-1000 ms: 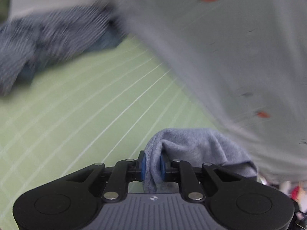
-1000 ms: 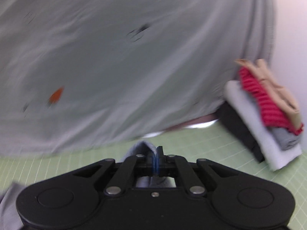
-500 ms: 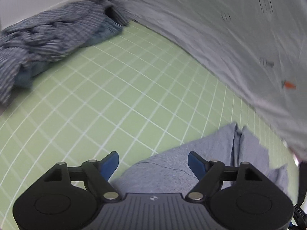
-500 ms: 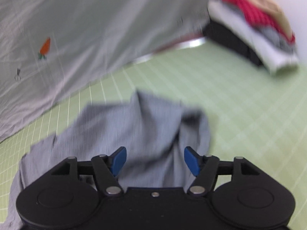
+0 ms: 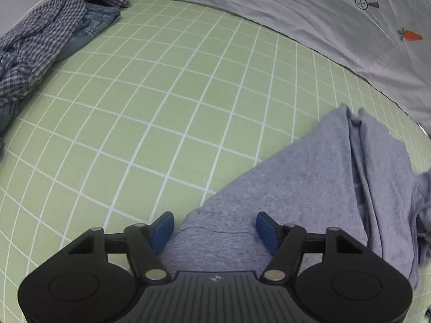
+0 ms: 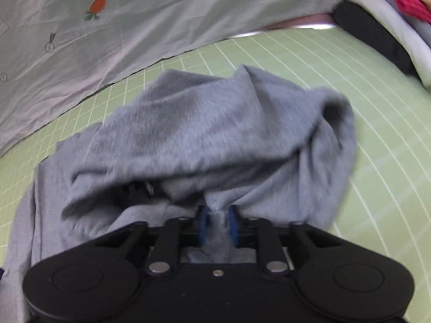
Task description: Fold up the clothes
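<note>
The left hand-held gripper [image 5: 214,228] hovers wide apart over one grey garment [image 5: 309,202] lying on the green checked bed [image 5: 161,107], one checked shirt [image 5: 40,40] heaped well apart. The right hand-held gripper [image 6: 217,226] pinches a bunch of that garment [image 6: 215,134], near one folded stack [image 6: 390,27]. Folding seems underway; next, the left likely needs an edge to grip.

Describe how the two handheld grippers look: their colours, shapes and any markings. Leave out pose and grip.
The left gripper and the right gripper look alike: matte black bodies with two round discs at the sides, angular black linkage arms with silver rivets, and blue pads on the fingertips. The left one has a ribbed grey centre panel bearing a small white logo. No cables or sleeves show.
</note>
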A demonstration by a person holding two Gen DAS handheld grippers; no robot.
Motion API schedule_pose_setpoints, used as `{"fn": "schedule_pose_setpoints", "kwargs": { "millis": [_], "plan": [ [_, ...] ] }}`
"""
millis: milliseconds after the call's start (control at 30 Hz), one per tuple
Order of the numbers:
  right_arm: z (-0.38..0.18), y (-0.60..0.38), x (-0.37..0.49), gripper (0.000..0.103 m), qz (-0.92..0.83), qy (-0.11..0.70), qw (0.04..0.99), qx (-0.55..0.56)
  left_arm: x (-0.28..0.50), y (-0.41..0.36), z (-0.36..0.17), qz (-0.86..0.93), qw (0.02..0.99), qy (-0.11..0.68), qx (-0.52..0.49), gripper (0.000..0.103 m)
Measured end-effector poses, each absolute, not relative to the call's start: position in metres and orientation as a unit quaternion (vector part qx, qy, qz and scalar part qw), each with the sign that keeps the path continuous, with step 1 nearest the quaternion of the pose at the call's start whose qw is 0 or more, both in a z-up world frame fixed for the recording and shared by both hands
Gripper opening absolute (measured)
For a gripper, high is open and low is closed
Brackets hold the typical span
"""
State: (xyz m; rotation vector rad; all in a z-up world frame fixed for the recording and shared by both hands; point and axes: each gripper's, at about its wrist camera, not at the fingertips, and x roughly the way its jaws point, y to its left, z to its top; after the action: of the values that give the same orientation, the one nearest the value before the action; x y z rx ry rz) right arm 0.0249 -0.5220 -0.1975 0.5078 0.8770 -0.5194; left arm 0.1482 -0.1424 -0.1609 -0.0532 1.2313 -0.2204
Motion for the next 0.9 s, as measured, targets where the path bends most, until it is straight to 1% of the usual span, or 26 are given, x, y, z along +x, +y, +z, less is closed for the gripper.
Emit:
{"fn": "schedule_pose_setpoints", "kwargs": {
  "millis": [133, 233, 333, 367, 400, 467, 567, 633, 733, 833, 900],
  "plan": [
    [-0.201, -0.546, 0.074, 0.009, -0.219, 0.415, 0.857, 0.213, 0.135, -0.147, -0.165, -0.106, 0.79, 0.601, -0.057, 0.06],
    [-0.203, -0.568, 0.119, 0.009, -0.205, 0.409, 0.869, 0.187, 0.115, -0.164, -0.167, -0.133, 0.776, 0.612, -0.074, 0.059],
    [-0.202, -0.59, 0.154, 0.011, -0.207, 0.412, 0.866, 0.194, 0.099, -0.185, -0.169, -0.163, 0.76, 0.624, -0.083, 0.058],
    [-0.199, -0.594, 0.159, 0.013, -0.21, 0.414, 0.863, 0.198, 0.097, -0.19, -0.17, -0.17, 0.758, 0.625, -0.083, 0.058],
    [-0.193, -0.594, 0.154, 0.019, -0.218, 0.407, 0.864, 0.199, 0.095, -0.193, -0.169, -0.171, 0.759, 0.623, -0.081, 0.058],
    [-0.179, -0.591, 0.139, 0.04, -0.236, 0.388, 0.869, 0.198, 0.095, -0.193, -0.167, -0.163, 0.766, 0.617, -0.076, 0.059],
    [-0.16, -0.574, 0.094, 0.049, -0.251, 0.357, 0.877, 0.199, 0.099, -0.186, -0.164, -0.148, 0.775, 0.608, -0.087, 0.06],
    [-0.157, -0.559, 0.061, 0.053, -0.259, 0.354, 0.871, 0.222, 0.101, -0.182, -0.163, -0.141, 0.776, 0.607, -0.098, 0.06],
    [-0.168, -0.54, 0.023, 0.053, -0.244, 0.37, 0.851, 0.282, 0.1, -0.182, -0.159, -0.142, 0.779, 0.603, -0.095, 0.06],
    [-0.185, -0.519, 0.007, 0.053, -0.215, 0.39, 0.834, 0.325, 0.096, -0.183, -0.15, -0.154, 0.786, 0.593, -0.082, 0.061],
    [-0.192, -0.507, 0.006, 0.053, -0.192, 0.388, 0.829, 0.353, 0.093, -0.181, -0.145, -0.159, 0.79, 0.586, -0.077, 0.061]
  ]
}}
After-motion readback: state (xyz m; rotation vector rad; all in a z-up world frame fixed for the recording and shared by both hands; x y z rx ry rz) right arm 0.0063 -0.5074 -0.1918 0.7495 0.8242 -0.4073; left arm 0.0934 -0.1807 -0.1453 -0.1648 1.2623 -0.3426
